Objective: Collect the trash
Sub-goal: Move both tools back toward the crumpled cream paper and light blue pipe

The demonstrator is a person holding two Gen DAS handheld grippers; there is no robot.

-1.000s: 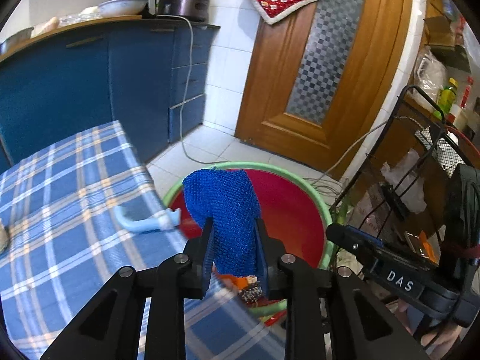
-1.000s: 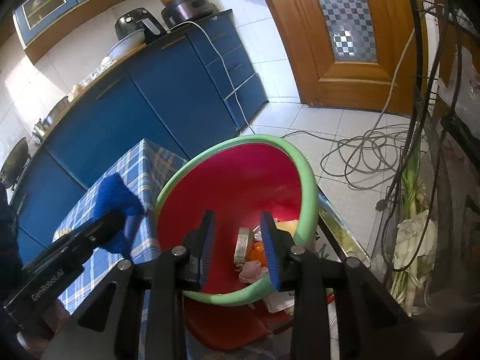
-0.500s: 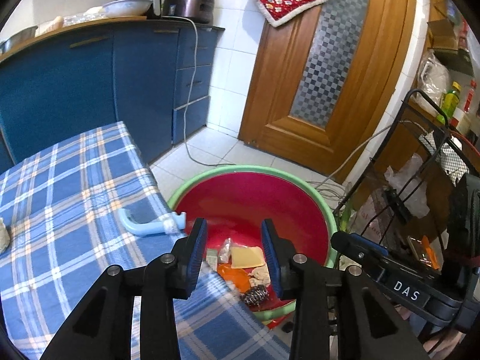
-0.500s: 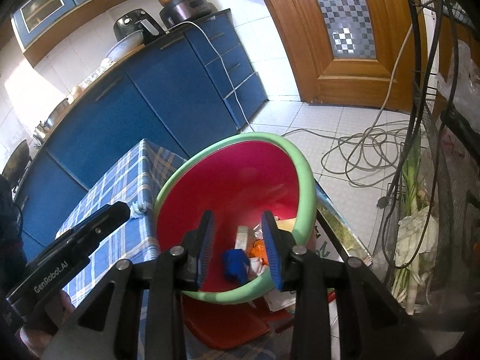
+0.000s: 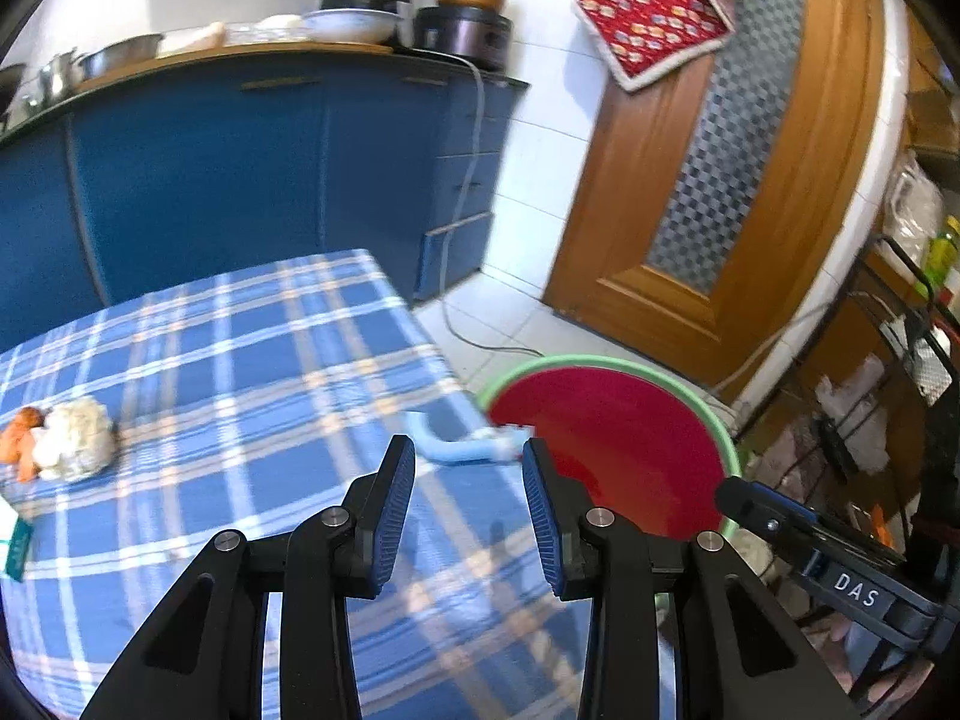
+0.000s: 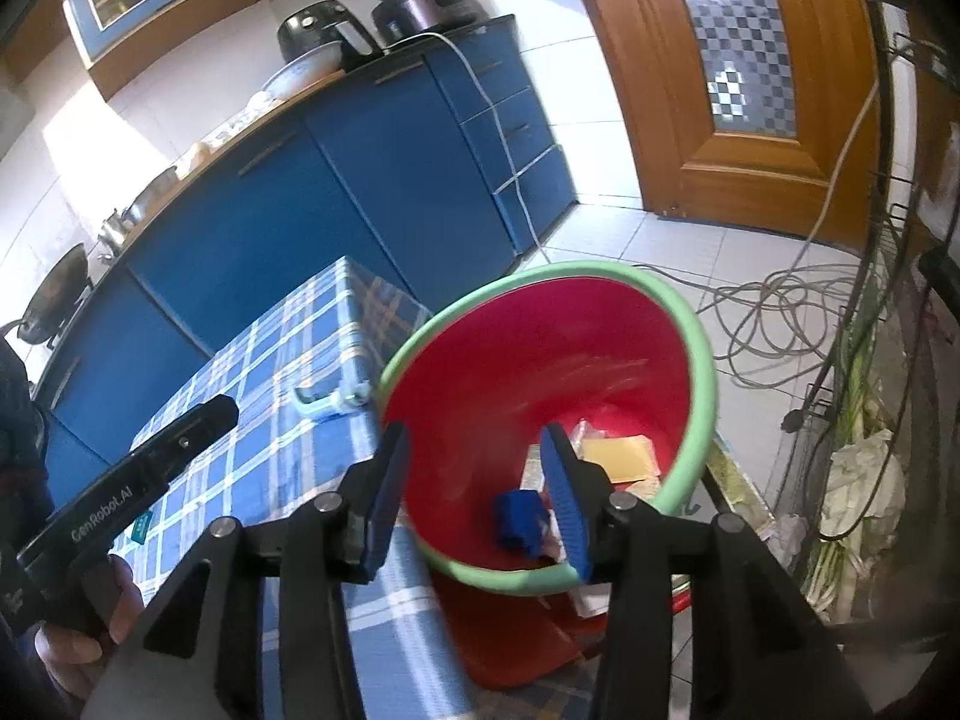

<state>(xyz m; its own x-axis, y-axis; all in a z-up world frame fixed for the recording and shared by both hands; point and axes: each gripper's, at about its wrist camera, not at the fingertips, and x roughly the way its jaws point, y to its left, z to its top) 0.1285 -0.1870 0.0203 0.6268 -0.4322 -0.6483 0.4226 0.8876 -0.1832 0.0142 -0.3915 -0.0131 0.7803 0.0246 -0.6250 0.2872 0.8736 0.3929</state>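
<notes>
**Both grippers gaping and empty beside the red bin**

The left gripper (image 5: 468, 450) is hovering over the blue plaid tablecloth (image 5: 240, 360) with its jaws spread wide and nothing between them; its blue-padded fingers (image 5: 393, 498) are pointing toward the table's far right edge, where a pale blue curved plastic piece (image 5: 456, 447) is lying flat on the cloth, just beside the rim of the bin; the right gripper (image 6: 474, 438) is likewise standing apart and carrying nothing, and it is hanging at the near rim of the red bin with the green lip (image 6: 702, 372), which is standing on the floor against the table's corner; inside the bin a crumpled blue cloth (image 6: 519, 519) is lying at the bottom among other scraps, next to a yellow flat piece (image 6: 618, 456); the same pale blue piece is showing in the right wrist view at the table's edge, touching or nearly touching the bin's lip, which of the two I cannot tell; further back on the table, well apart from the bin, a white crumpled wad (image 5: 75, 438) is sitting on the cloth with an orange scrap (image 5: 21, 435) touching its left side; a small teal and white packet (image 5: 15, 540) is lying near the left margin, partly cut off; blue cabinets (image 5: 240, 180) are lining the wall behind the table.
</notes>
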